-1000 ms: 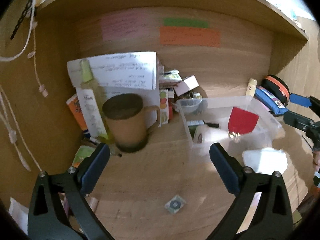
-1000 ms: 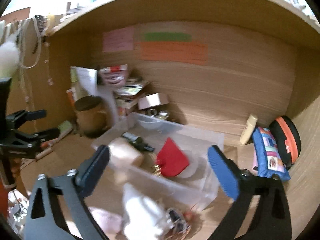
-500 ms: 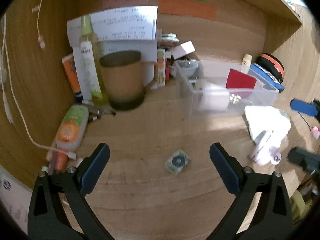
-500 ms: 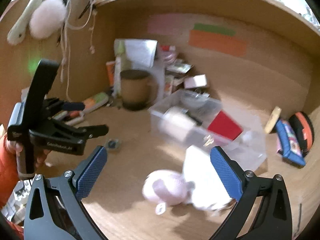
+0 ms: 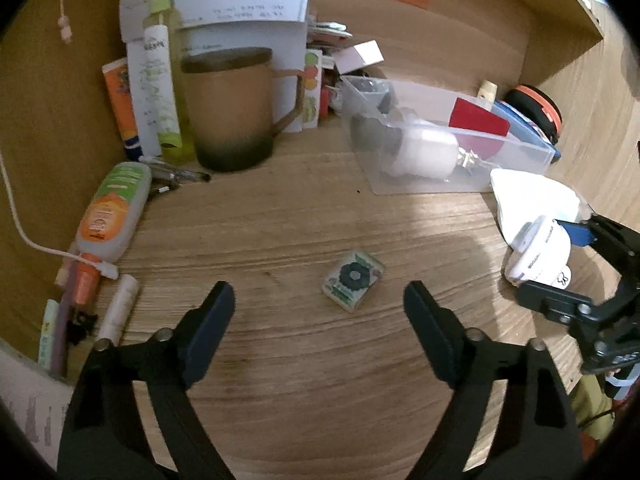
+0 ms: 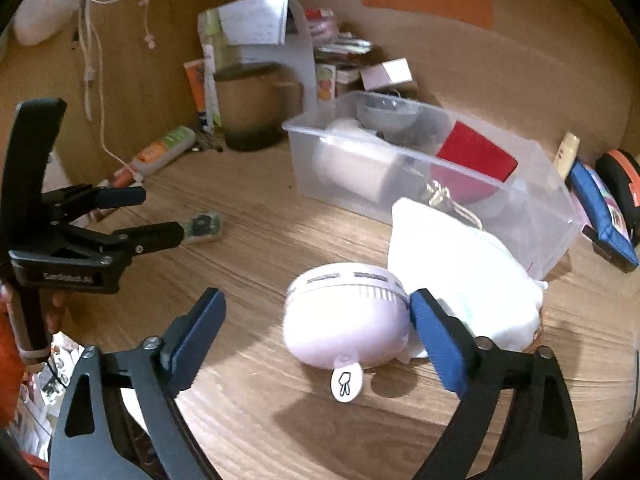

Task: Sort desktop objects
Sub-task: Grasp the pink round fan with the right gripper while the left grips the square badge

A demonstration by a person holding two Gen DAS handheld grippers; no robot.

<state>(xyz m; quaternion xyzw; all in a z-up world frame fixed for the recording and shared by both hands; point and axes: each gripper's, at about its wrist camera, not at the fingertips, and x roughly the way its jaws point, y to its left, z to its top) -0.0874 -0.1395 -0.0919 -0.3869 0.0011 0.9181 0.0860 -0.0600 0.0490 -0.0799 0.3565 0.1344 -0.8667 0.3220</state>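
A small green and clear packet [image 5: 353, 275] lies flat on the wooden desk, just ahead of my open, empty left gripper [image 5: 319, 300]; it also shows in the right wrist view [image 6: 203, 226]. A round lilac device with a tag [image 6: 344, 326] lies beside a white cloth pouch [image 6: 460, 264]. My right gripper [image 6: 316, 306] is open, with the lilac device between its fingers, the right finger close against it. A clear plastic bin [image 6: 432, 168] behind holds a white roll and a red card.
A brown mug [image 5: 230, 108], tubes, bottles and papers crowd the back left corner. An orange-green bottle [image 5: 114, 212], a white cable and pens lie along the left wall. A blue pouch [image 6: 604, 212] and an orange-black case [image 6: 620, 176] sit at the right.
Both grippers have dropped and tilted down toward the desk. The left has closed in on the small packet. The right has moved up around the lilac device.
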